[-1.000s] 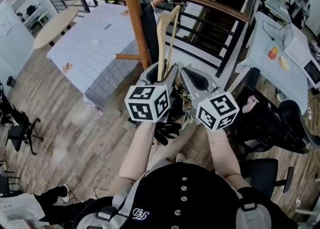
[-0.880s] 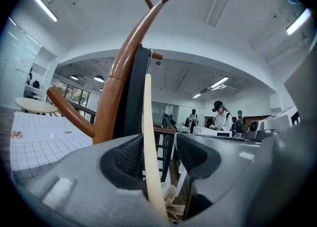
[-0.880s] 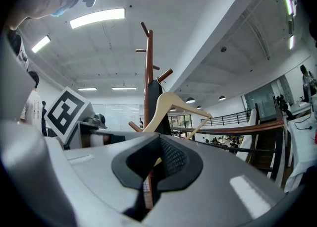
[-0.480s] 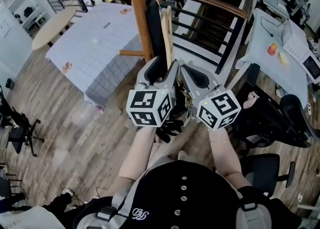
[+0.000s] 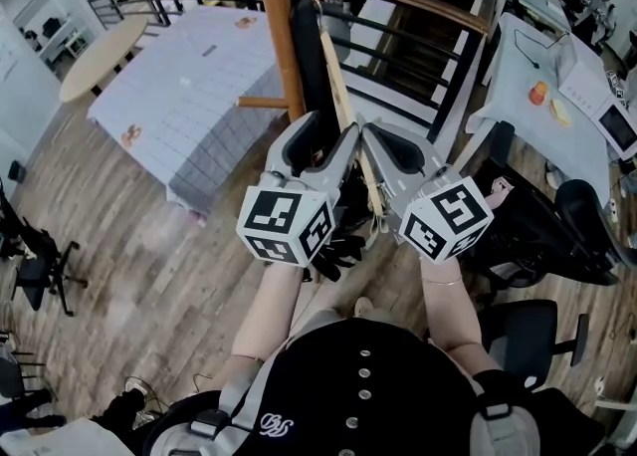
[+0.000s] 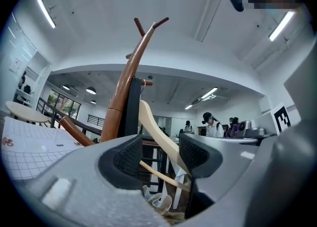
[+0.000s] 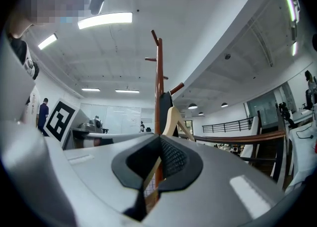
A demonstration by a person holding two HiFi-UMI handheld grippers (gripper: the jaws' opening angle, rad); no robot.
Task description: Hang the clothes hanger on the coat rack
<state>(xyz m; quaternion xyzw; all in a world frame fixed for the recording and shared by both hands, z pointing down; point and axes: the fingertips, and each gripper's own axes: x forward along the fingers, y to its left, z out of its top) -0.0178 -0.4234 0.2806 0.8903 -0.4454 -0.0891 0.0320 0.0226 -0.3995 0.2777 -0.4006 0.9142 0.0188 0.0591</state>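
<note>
Pale wood, the clothes hanger leans edge-on against the coat rack, and its hook seems to be caught on a peg. Your left gripper is opening with the hanger's arm loose between its jaws, while your right gripper clamps the hanger's lower edge. You look to be at the letting-go step, so next free the right and draw both back without dragging the hanger off.

Ahead of the grey right gripper, the clothes hanger is pale beige and the coat rack reddish-brown.
</note>
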